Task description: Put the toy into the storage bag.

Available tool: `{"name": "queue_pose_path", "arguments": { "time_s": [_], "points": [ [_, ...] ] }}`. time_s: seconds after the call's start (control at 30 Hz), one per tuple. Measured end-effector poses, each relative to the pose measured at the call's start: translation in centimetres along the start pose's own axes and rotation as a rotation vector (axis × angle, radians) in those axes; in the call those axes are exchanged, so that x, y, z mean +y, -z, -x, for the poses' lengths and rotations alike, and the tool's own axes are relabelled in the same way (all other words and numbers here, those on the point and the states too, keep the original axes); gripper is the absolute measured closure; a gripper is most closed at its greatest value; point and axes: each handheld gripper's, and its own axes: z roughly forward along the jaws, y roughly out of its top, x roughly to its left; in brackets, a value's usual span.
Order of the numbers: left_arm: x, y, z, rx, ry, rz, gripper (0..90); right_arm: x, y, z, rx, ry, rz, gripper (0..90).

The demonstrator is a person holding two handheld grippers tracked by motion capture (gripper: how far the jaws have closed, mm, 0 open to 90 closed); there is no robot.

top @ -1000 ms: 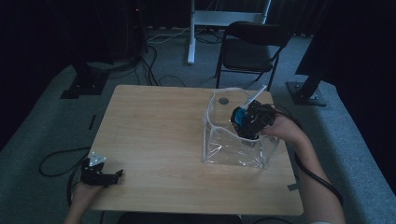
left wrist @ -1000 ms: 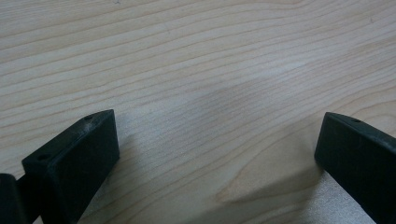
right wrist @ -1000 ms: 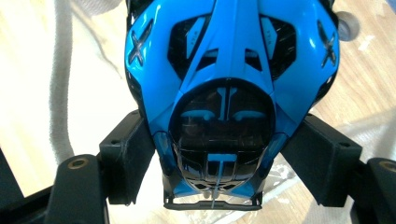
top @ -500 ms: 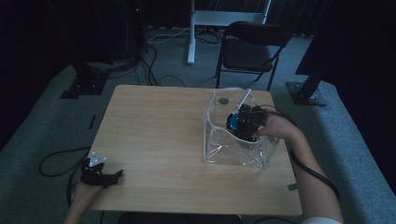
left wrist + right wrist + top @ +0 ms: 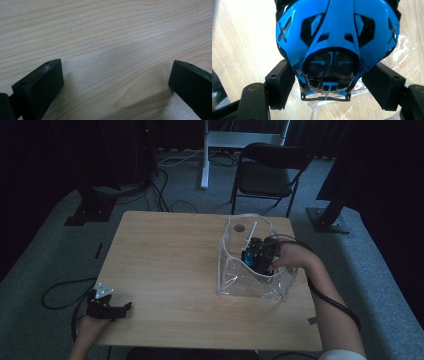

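My right claw [image 5: 329, 87] pinches a blue-and-black toy car [image 5: 337, 42] between its jaws, inside the clear plastic bag [image 5: 235, 280]. My left claw [image 5: 115, 82] rests spread over bare wooden table [image 5: 105, 30].

Black tongs [image 5: 126, 306], grey plate, black cable, white sleeve [image 5: 345, 354].

A light wooden table [image 5: 170, 255] stood on grey carpet [image 5: 55, 255]. A clear plastic bag [image 5: 235, 275] stood open on its right half. The left gripper [image 5: 112, 308] rested at its near left corner.
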Motion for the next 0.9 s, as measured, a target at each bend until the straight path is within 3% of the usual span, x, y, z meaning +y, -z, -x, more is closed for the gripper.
{"name": "queue_pose_path", "arguments": {
  "time_s": [0.9],
  "points": [
    [0.0, 0.0, 0.0, -0.003, -0.004, 0.0, 0.3, 1.9, -4.3, 0.6, -0.001, 0.022, -0.21, 26.1]
  ]
}}
